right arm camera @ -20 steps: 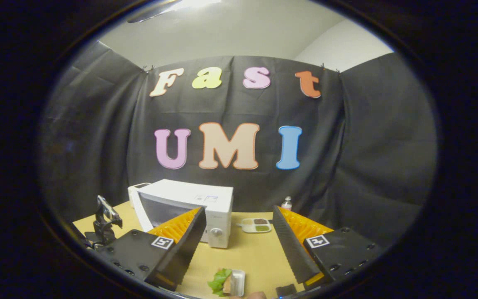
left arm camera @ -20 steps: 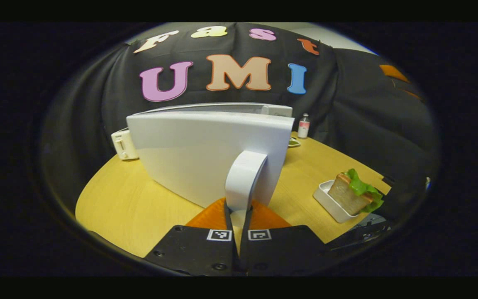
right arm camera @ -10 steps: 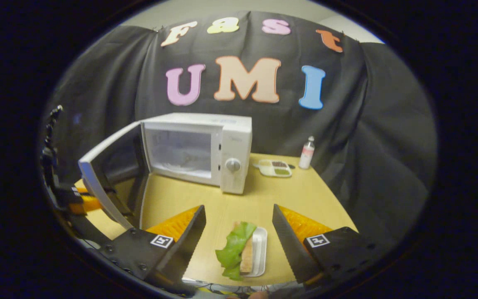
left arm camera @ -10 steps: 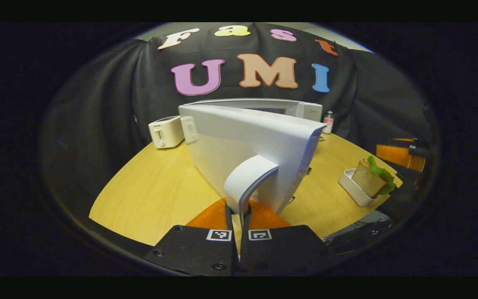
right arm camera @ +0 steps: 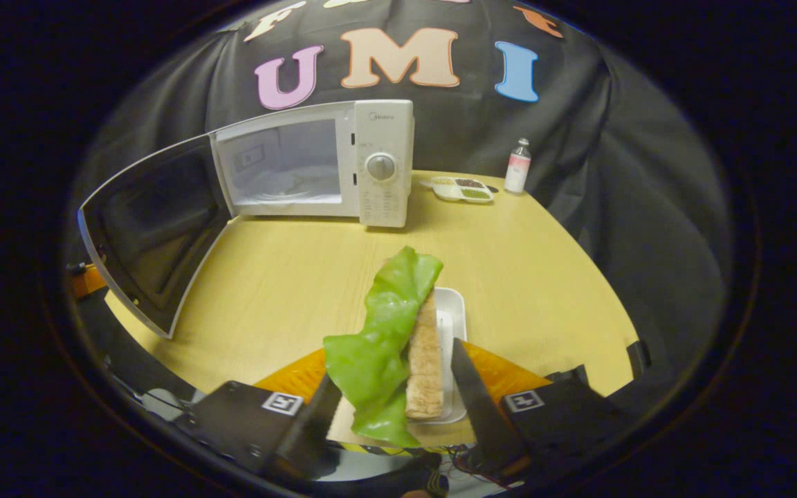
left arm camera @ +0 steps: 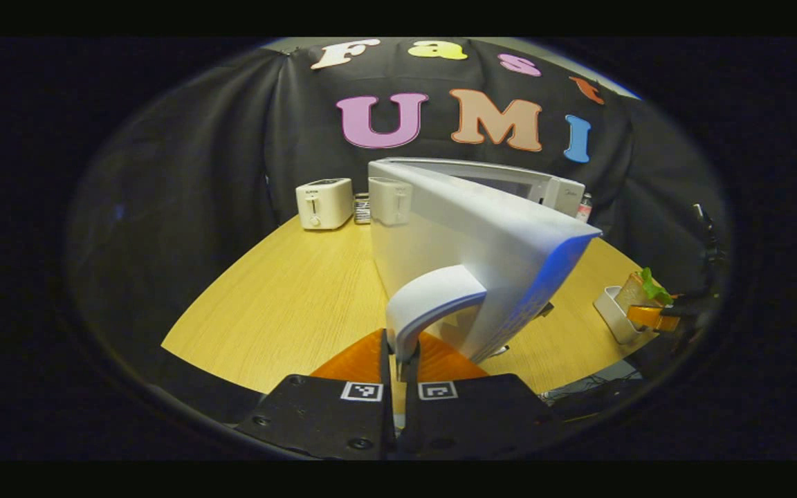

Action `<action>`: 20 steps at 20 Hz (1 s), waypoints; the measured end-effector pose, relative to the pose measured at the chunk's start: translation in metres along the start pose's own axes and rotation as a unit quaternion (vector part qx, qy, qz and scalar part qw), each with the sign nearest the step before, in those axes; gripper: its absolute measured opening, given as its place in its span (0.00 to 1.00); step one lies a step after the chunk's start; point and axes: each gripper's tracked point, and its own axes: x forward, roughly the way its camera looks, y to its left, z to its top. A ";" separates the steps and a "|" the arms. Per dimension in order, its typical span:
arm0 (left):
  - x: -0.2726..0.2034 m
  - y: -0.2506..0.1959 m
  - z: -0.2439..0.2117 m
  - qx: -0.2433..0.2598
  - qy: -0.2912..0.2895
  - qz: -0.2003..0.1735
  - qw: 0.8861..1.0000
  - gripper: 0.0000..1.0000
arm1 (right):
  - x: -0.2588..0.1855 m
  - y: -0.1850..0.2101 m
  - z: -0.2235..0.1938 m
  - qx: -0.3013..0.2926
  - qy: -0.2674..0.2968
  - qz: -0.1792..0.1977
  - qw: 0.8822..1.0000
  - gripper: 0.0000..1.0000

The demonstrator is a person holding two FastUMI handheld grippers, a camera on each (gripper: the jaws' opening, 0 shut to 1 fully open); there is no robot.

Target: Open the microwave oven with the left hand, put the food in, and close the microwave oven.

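microwave [right arm camera: 381,166] cavity mouth unblocked | door [right arm camera: 153,228] swung wide, walls off left flank | bare worktop [right arm camera: 288,277] between sandwich [right arm camera: 398,339] and cavity | bottle [right arm camera: 517,166], snack tray [right arm camera: 461,190] off right

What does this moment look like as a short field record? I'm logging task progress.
microwave door: swung wide open
door handle: clamped by left gripper
microwave cavity: no food inside yet
sandwich: bread with lettuce, in white tray, on table
right gripper: open, fingers either side of sandwich and tray
stage: door opened, food not yet grasped
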 end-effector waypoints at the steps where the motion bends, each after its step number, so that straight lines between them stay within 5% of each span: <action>1: 0.000 0.001 0.000 0.000 0.002 0.000 1.000 0.05 | 0.001 -0.006 -0.001 -0.001 0.005 -0.007 1.000 0.64; 2: 0.000 0.001 -0.002 -0.003 0.003 -0.001 1.000 0.05 | -0.001 -0.010 0.002 -0.002 0.005 -0.017 1.000 0.61; 3: 0.002 0.002 -0.002 -0.003 0.001 -0.002 1.000 0.05 | 0.000 -0.008 0.000 0.002 0.007 -0.018 1.000 0.45; 6: 0.003 0.002 -0.003 -0.003 0.008 -0.013 1.000 0.14 | -0.002 -0.012 0.005 -0.001 0.002 -0.030 1.000 0.34; 7: 0.005 0.003 -0.003 0.002 0.007 -0.020 1.000 0.22 | -0.004 -0.011 0.005 -0.004 0.000 -0.030 1.000 0.40; 8: 0.004 0.005 -0.002 0.008 0.004 -0.020 1.000 0.44 | -0.006 -0.010 0.008 -0.007 -0.004 -0.032 0.999 0.40; 10: 0.006 0.009 0.001 0.019 -0.004 -0.020 1.000 0.70 | -0.010 -0.010 0.014 -0.011 -0.013 -0.035 0.999 0.40; 16: 0.005 0.011 -0.002 0.007 -0.003 -0.017 1.000 0.78 | -0.031 -0.008 0.057 -0.013 -0.051 -0.033 0.998 0.40; 20: -0.005 0.004 0.011 -0.004 -0.018 -0.049 0.999 0.87 | -0.034 0.028 0.098 0.006 -0.076 0.005 0.997 0.40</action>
